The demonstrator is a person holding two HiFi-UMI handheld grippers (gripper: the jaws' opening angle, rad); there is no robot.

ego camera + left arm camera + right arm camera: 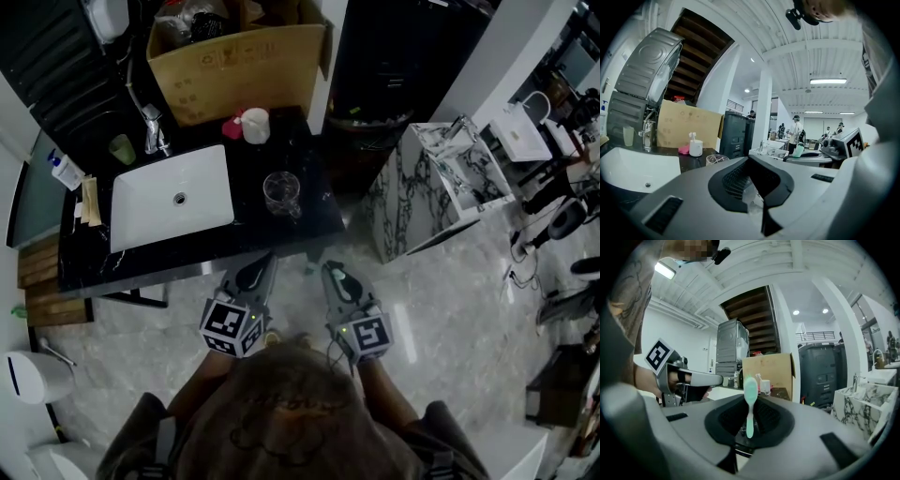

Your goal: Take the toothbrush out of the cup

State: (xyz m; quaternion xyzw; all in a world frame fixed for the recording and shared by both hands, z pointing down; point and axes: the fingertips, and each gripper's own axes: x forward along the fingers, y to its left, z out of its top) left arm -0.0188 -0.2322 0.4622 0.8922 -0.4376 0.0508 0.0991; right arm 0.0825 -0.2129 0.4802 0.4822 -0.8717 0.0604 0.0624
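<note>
A mint-green toothbrush stands upright between the jaws of my right gripper, head up, with the jaws shut on its handle. In the head view, that right gripper is held low, in front of the black counter's near edge. Beside it, the left gripper has its jaws together and nothing in them. An empty clear glass cup sits on the counter right of the sink, and the left gripper view catches this glass cup too. Farther back is a white cup.
A white sink with a faucet is set in the counter. A cardboard box stands behind it and a small green cup at the back left. A marble-patterned cabinet stands to the right on the tiled floor.
</note>
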